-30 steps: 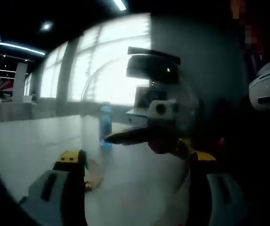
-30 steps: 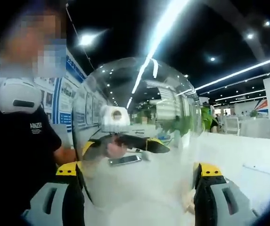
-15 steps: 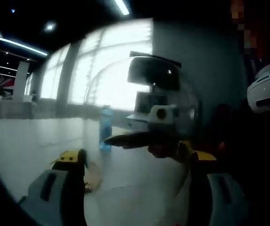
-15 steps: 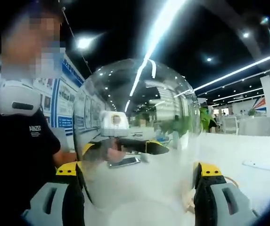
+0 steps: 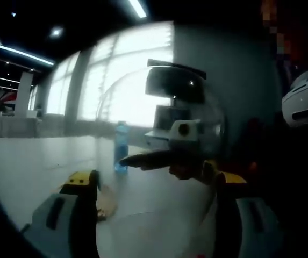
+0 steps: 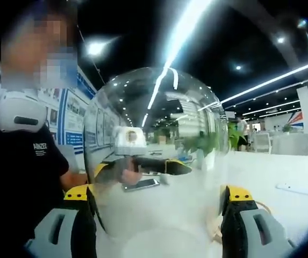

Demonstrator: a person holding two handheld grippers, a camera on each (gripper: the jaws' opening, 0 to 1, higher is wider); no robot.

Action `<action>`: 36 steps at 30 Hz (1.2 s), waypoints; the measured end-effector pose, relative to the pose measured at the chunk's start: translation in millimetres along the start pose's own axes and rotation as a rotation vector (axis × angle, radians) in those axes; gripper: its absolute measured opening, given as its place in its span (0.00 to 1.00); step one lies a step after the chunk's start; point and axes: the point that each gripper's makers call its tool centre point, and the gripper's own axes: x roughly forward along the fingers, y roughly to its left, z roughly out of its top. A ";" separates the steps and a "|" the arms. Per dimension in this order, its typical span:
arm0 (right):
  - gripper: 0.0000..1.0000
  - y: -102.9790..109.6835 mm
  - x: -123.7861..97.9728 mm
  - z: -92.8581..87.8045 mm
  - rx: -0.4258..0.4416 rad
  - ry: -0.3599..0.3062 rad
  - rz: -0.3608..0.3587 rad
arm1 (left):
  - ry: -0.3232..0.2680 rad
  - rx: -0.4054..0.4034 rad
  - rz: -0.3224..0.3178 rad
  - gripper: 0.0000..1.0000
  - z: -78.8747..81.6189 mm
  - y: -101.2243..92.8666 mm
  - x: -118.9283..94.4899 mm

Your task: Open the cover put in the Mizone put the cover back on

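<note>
A clear dome cover (image 5: 159, 113) is held up above the table, spanning the gap between the jaws of my left gripper (image 5: 155, 183), which is shut on it. In the right gripper view the same cover (image 6: 154, 140) sits between the jaws of my right gripper (image 6: 156, 196), also shut on it. Each gripper shows through the dome from the other side: the right gripper (image 5: 162, 158) and the left gripper (image 6: 137, 164). A blue Mizone bottle (image 5: 120, 146) stands upright on the white table (image 5: 41, 161), beyond the cover.
A person in a dark shirt (image 6: 30, 161) stands close on the left of the right gripper view. A phone (image 6: 141, 184) lies on the table behind the dome. A tan wooden piece (image 5: 105, 201) lies by the left jaw. Bright windows (image 5: 116, 75) are behind.
Both views have shifted only slightly with the hands. The cover stays held between both pairs of jaws, and the bottle has not moved.
</note>
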 end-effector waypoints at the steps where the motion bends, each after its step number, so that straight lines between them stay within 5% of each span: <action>1: 0.90 0.0 -0.1 0.0 0.000 0.000 -0.001 | -0.001 0.002 -0.001 0.76 -0.1 0.0 -0.2; 20: 0.89 -1.4 -32.6 7.1 -0.038 -0.031 -0.117 | 0.001 0.079 0.067 0.63 4.4 -0.5 -27.3; 24: 0.66 7.7 -37.6 9.4 -0.124 -0.037 -0.091 | -0.001 0.099 0.071 0.56 4.6 -2.4 -32.6; 36: 0.54 7.7 -59.7 18.9 -0.169 -0.059 -0.164 | -0.035 0.105 0.155 0.42 16.2 9.1 -60.1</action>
